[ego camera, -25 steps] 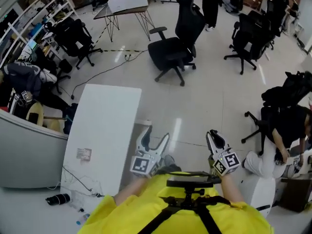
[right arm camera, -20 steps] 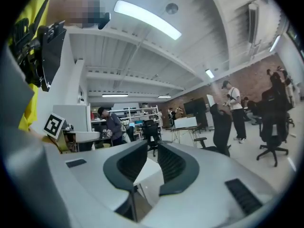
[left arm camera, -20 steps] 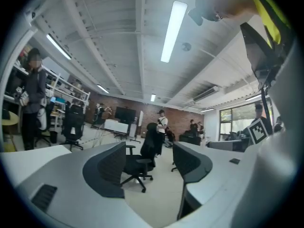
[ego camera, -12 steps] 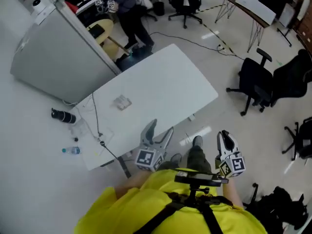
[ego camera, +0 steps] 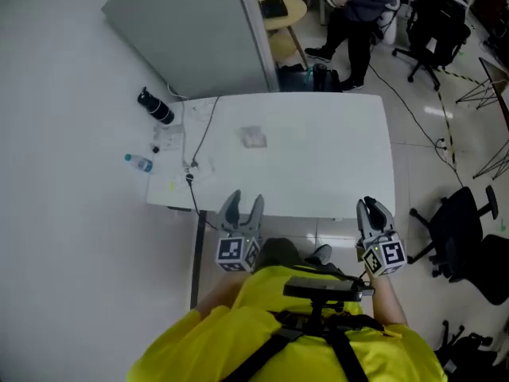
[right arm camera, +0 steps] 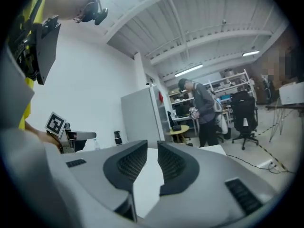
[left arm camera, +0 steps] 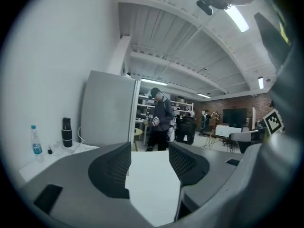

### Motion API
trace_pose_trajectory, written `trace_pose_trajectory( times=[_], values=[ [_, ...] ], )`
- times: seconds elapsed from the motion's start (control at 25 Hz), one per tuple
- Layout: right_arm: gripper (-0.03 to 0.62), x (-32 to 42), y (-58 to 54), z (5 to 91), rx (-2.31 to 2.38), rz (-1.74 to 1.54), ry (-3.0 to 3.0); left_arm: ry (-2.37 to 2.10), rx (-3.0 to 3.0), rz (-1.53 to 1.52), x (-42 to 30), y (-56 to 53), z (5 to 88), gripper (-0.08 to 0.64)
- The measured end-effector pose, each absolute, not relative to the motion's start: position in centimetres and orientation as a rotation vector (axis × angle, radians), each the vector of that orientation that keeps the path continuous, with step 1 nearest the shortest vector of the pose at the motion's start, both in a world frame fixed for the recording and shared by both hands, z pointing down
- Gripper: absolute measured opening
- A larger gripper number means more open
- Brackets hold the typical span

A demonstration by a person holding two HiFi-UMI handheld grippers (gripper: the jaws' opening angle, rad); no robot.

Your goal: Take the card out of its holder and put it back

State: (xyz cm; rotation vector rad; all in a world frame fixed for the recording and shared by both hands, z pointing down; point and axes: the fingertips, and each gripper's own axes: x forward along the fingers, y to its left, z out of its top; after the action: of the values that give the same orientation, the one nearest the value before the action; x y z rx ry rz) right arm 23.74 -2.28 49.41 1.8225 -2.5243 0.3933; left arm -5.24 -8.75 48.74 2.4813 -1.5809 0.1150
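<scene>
Holder [ego camera: 253, 137] on table [ego camera: 350, 173]: plain in head view (elsewhere unclear).

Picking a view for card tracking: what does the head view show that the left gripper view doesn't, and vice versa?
Head view only: the card holder seen clearly, lying mid-table, and the cable trailing across the table's left part. Left gripper view only: ceiling light, brick wall, dark screen. Both: white table, black flask, water bottle, grey cabinet, standing person.
</scene>
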Motion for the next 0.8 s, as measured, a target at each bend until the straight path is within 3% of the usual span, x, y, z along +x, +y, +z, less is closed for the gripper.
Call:
trace_pose_trajectory(
  times=[0.48, 0.56, 0.8],
  values=[
    [0.072, 17.5, -11.8, 50.8, 1.447, 0.488, -2.673, -1.678, 2.364, 0.126, -8.7, -11.1, 50.1, 0.128],
    [0.072, 16.9, -13.2, 49.8, 1.477, 0.480, -2.675, -1.661, 2.413, 0.121, -9.0, -12.8, 49.8, 0.053],
    [0.072, 15.3, -14.8, 49.8, 1.488, 0.455, -2.638, -1.547, 2.559, 0.164, -9.9, -19.4, 50.3, 0.049]
  ],
)
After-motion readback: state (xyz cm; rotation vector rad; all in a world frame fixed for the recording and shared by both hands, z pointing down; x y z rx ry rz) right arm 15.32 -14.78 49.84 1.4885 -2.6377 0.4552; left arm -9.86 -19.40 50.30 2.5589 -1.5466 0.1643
